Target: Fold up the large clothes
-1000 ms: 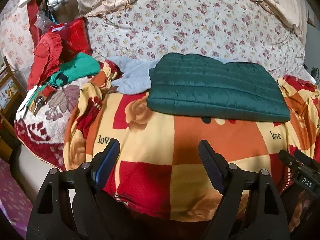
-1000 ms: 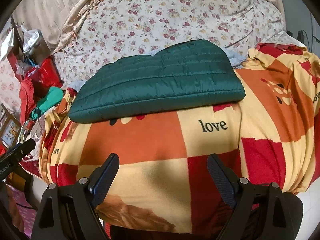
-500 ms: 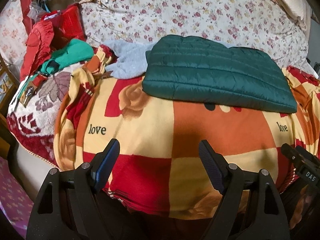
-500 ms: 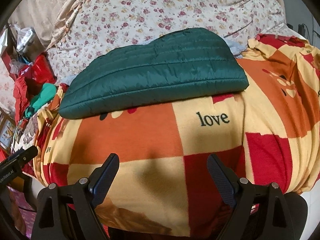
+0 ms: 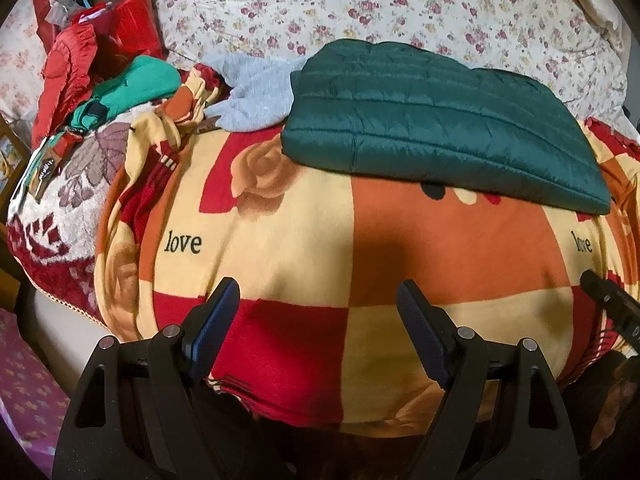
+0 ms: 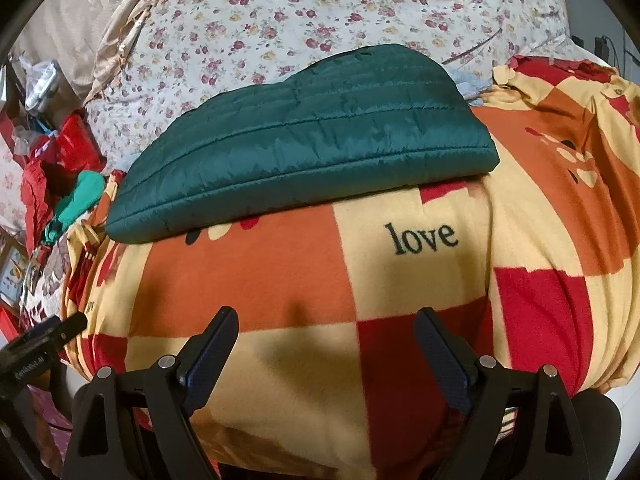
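Observation:
A dark green quilted jacket (image 5: 436, 132) lies folded flat on a red, orange and yellow checked blanket (image 5: 304, 240); it also shows in the right wrist view (image 6: 308, 140) on that blanket (image 6: 280, 280). My left gripper (image 5: 318, 300) is open and empty, over the blanket's near part, well short of the jacket. My right gripper (image 6: 326, 330) is open and empty, also short of the jacket. The right gripper's body shows at the left wrist view's right edge (image 5: 612, 308).
A grey garment (image 5: 256, 96) lies beside the jacket's left end. Red (image 5: 68, 68) and teal (image 5: 132, 88) clothes are piled at the far left. A floral quilt (image 5: 360, 8) covers the bed behind. The bed's edge drops off at the left (image 5: 36, 328).
Both grippers have moved forward and tilted down toward the bed; the jacket and blanket sit lower and larger in both views. Both stay open and empty.

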`<act>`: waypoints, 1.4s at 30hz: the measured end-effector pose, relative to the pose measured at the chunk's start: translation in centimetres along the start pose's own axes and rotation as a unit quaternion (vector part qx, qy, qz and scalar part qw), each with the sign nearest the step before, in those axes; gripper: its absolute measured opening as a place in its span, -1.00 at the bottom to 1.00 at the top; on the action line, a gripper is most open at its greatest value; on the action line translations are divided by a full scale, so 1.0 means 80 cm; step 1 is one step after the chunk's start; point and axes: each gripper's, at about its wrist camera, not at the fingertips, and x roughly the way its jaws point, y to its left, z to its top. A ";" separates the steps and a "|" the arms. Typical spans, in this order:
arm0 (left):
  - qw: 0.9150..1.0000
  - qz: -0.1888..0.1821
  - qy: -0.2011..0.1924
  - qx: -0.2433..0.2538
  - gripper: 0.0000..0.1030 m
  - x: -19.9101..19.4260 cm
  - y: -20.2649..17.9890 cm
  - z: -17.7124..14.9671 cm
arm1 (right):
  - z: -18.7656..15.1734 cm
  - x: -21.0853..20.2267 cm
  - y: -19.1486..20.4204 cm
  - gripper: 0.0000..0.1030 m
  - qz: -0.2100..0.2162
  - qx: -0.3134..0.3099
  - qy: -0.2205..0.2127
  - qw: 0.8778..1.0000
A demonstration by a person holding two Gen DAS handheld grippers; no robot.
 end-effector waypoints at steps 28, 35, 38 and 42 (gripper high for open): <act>0.912 -0.375 0.132 -0.106 0.91 0.234 0.069 0.218 | 0.218 0.174 -0.171 0.90 0.167 0.149 0.086 0.971; 0.907 -0.404 0.077 -0.094 -0.05 0.175 0.052 0.251 | 0.254 0.146 -0.137 0.14 0.200 0.131 0.057 0.969; 0.905 -0.413 0.047 -0.096 -0.06 0.153 0.057 0.272 | 0.280 0.124 -0.118 0.13 0.230 0.114 0.025 0.966; 0.926 -0.360 0.059 -0.101 0.00 0.182 0.058 0.279 | 0.285 0.151 -0.112 0.13 0.201 0.103 0.020 0.974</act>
